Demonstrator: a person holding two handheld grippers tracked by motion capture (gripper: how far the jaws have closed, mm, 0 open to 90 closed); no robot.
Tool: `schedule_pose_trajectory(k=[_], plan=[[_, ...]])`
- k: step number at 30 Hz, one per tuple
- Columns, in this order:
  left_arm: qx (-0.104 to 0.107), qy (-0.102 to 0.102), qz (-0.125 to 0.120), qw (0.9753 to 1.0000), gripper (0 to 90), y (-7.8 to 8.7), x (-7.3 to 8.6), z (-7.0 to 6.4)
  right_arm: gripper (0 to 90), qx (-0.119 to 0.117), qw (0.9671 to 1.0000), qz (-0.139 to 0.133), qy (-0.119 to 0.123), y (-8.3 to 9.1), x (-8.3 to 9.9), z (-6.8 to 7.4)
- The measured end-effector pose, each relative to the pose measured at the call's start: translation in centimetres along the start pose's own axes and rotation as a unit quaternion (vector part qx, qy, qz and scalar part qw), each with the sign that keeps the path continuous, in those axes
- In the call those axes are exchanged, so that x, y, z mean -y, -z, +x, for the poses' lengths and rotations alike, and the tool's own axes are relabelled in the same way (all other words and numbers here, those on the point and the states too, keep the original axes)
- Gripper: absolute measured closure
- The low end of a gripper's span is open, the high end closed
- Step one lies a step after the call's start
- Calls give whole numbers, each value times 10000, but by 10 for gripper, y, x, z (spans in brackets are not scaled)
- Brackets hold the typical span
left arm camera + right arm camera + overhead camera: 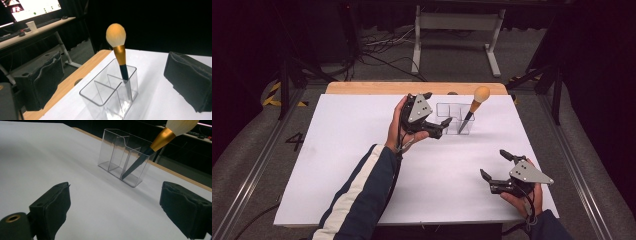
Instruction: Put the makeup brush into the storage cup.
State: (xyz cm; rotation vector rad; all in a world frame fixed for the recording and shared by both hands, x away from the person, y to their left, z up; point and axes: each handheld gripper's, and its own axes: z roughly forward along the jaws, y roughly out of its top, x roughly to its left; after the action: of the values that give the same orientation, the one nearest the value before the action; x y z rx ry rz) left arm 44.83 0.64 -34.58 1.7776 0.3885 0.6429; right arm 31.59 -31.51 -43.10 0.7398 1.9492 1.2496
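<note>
A clear plastic organizer (452, 119) with three compartments stands at the back middle of the white table. A makeup brush (475, 105), with a cream head, gold ferrule and black handle, leans head up in its rightmost compartment. My left gripper (437, 109) hovers just left of the organizer, open, with nothing between its jaws. In the left gripper view the organizer (100, 100) and brush (123, 71) sit between and beyond the two pads. My right gripper (494, 163) rests open near the front right corner, facing the organizer (112, 147) and brush (140, 161) from a distance.
A wooden table edge (412, 88) runs behind the white sheet (362, 165). Beyond it are a white metal stand (457, 22) and cables on the floor. The left gripper view shows a desk with a paper cup (32, 25) and a monitor.
</note>
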Motion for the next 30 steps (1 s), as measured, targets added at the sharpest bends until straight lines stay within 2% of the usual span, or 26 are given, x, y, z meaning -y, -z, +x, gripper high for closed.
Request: schedule_pose_trajectory(k=[10,13,14,18,30], plan=[[-56,-116,59,9999,21,28,11,2,100,-26,10000,26,35,-1,0,2],[-91,-23,-22,10000,20,36,14,2,100,-21,10000,29,44,-1,0,2],[-133,-75,-9,9999,20,40,16,2,100,-23,10000,25,39,-1,0,2],[-146,-41,-116,9998,24,51,21,1,100,-69,10000,43,-3,-2,0,2],[-274,-94,-140,9995,28,77,37,-4,99,-68,10000,52,44,-3,-1,5]])
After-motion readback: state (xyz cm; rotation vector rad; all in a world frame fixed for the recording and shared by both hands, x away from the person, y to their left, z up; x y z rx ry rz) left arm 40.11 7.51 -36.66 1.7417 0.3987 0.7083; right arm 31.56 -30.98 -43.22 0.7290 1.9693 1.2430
